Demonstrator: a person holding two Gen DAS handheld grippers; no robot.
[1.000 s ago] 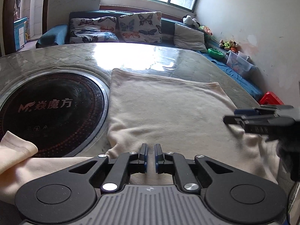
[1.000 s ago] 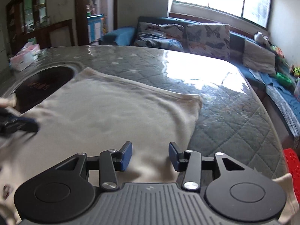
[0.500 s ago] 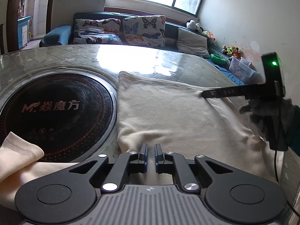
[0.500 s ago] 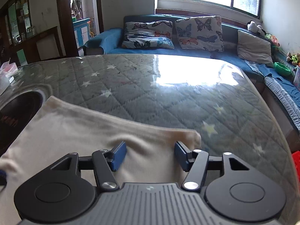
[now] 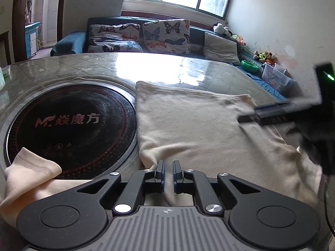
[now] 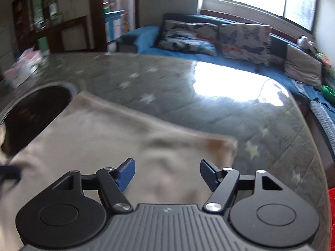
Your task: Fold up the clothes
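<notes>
A cream garment (image 5: pixel 199 129) lies flat on the table, and one sleeve (image 5: pixel 31 171) trails left over the rim of a black round plate. My left gripper (image 5: pixel 168 168) hovers low at the garment's near left corner. It is shut to a thin slit, and no cloth shows pinched between the pads. In the right wrist view the garment (image 6: pixel 108 138) is blurred. My right gripper (image 6: pixel 167 172) hangs over the garment near its far right corner, its jaws opening with nothing pressed between them. From the left wrist view, that right gripper (image 5: pixel 247 118) is a dark blur above the garment's right side.
A black round cooker plate (image 5: pixel 69 125) with red lettering is set into the quilted, glossy table (image 6: pixel 209 108). A blue sofa with butterfly cushions (image 5: pixel 165 37) runs behind the table. A tissue pack (image 6: pixel 23 67) sits at the far left, and something red (image 6: pixel 331 209) lies beyond the table's right edge.
My right gripper has spread its jaws wider and travelled over the garment toward its far right corner. My left gripper has stayed at the near left corner, still shut.
</notes>
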